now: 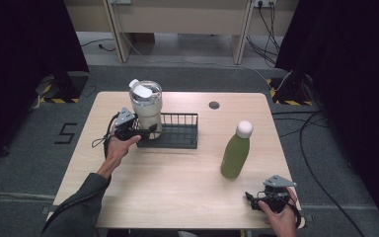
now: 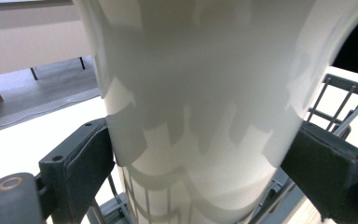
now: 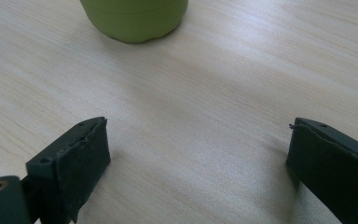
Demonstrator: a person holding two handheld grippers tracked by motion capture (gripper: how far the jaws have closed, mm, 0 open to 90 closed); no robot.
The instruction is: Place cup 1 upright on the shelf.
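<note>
The left gripper [image 1: 145,129] clamps the white tumbler [image 1: 146,108] at the wire rack's [image 1: 177,132] left end, while the right gripper [image 1: 254,198] rests open-jawed near the table's [image 1: 177,182] front right corner.

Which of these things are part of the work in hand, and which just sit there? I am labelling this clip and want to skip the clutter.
In the job:
- white tumbler, gripped by the left gripper, its base at the rack's left end
- black wire rack

Lying about:
- green bottle, standing apart on the table
- right gripper, open, holding nothing
</note>
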